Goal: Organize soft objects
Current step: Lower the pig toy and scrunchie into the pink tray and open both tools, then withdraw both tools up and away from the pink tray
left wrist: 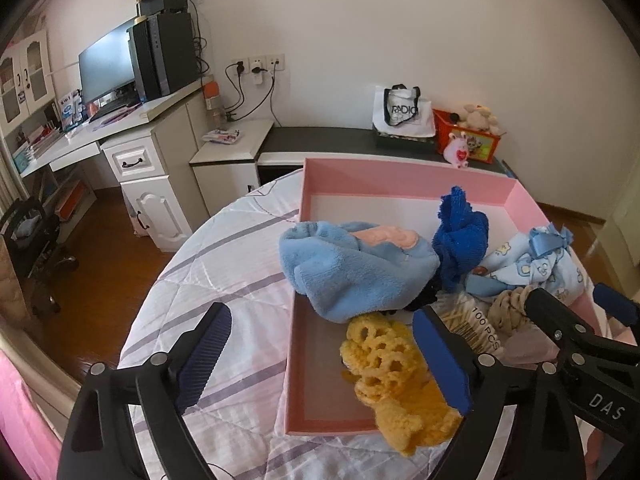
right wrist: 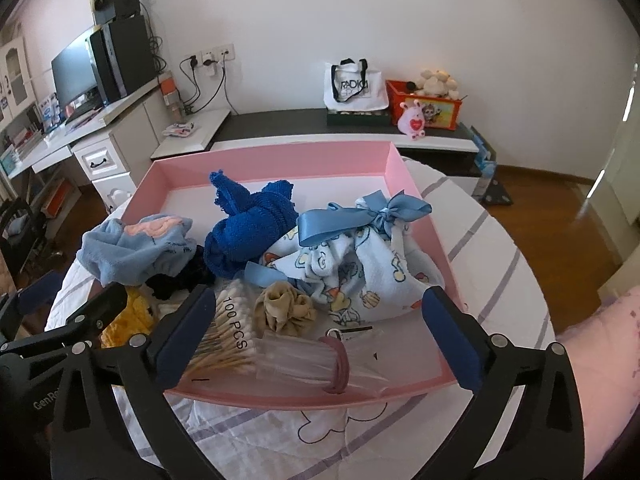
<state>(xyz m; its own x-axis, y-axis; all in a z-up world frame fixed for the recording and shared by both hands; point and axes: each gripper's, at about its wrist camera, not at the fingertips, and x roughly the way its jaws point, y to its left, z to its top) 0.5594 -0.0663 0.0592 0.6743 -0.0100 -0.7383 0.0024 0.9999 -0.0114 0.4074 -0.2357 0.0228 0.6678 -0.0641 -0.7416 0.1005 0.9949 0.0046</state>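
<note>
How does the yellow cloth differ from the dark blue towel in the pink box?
The yellow cloth is knitted with open holes and droops over the near rim of the pink box. The dark blue towel is dense, bunched into a knot, and sits fully inside, mid-box. Both are soft and lie loose, ungripped.

A pink tray [right wrist: 404, 184] holds crumpled soft items: a light-blue plush cloth [right wrist: 132, 252] draped over its left wall, a dark-blue towel [right wrist: 252, 232] at centre, a ribbon-tied printed cloth [right wrist: 360, 264] at right, and a yellow knit piece [left wrist: 396, 376] overhanging the near-left edge.

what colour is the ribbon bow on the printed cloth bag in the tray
Light blue satin ribbon bow; clearest in the right wrist view.
</note>
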